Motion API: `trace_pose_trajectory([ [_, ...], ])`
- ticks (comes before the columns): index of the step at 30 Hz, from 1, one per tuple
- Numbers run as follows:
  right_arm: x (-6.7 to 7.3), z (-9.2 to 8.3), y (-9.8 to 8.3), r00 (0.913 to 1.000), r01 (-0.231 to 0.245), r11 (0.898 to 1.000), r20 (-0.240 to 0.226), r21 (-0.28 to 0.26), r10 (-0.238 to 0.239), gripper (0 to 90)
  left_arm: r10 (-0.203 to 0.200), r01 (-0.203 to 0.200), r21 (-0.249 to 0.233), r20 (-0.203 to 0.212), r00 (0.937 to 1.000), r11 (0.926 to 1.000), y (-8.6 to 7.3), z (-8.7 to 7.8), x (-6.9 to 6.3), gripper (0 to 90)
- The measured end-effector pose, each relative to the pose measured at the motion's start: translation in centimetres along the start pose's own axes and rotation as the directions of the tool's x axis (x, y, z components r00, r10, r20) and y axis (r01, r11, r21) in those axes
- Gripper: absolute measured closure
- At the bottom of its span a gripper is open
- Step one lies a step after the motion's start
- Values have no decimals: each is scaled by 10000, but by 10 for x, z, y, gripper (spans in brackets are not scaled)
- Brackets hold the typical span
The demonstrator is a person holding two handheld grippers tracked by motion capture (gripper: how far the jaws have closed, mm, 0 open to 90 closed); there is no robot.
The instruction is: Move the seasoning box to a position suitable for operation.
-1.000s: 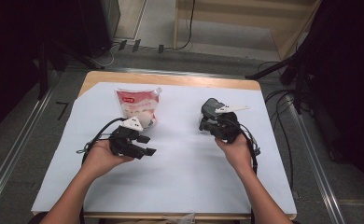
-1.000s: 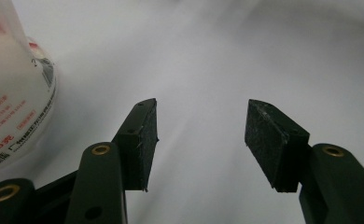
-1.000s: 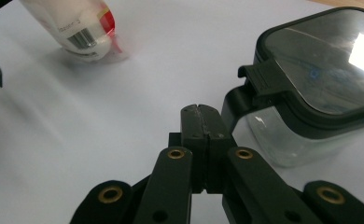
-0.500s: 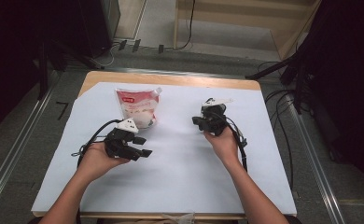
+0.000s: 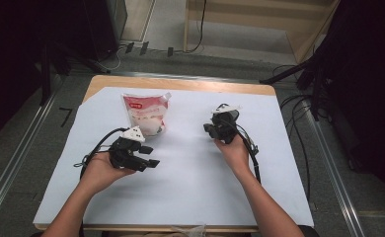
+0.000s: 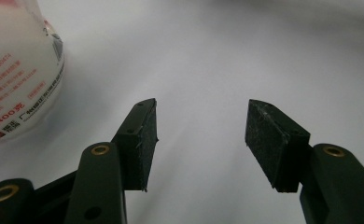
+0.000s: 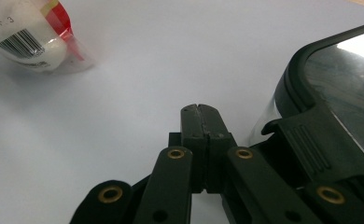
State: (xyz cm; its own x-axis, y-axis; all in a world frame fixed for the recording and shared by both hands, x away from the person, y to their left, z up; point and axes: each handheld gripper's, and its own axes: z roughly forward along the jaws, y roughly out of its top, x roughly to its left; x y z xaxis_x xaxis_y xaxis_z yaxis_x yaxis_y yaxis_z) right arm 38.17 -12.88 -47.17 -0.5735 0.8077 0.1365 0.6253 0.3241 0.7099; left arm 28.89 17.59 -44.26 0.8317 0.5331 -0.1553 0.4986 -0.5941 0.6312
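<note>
Both tongs have been shifted nearer; left tongs [image 5: 151, 156] are held wide open, right tongs [image 7: 201, 122] closed empty; one pouch [image 5: 146, 114] is seen.

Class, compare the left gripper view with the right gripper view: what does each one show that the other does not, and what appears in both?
Left gripper view: the left gripper with jaws spread apart, and red printed text on the pouch. Right gripper view: the right gripper with jaws pressed together on nothing, a dark-rimmed clear lid beside it, and the pouch's barcode. Both: the pouch lying on the white sheet.
</note>
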Motion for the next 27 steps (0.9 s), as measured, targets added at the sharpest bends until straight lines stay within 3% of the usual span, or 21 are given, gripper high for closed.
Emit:
trace_pose_trajectory([
  [20, -10, -18, -14, 9987, -516, 9987, 51, 41, 515, 900, 372, -371, -80, 201, 9991, 9993, 8, 6, -1, 450],
  [27, -17, -28, -23, 9984, -572, 9982, -48, -171, 571, 900, 508, -506, -82, 332, 9982, 9987, 12, 10, -2, 448],
])
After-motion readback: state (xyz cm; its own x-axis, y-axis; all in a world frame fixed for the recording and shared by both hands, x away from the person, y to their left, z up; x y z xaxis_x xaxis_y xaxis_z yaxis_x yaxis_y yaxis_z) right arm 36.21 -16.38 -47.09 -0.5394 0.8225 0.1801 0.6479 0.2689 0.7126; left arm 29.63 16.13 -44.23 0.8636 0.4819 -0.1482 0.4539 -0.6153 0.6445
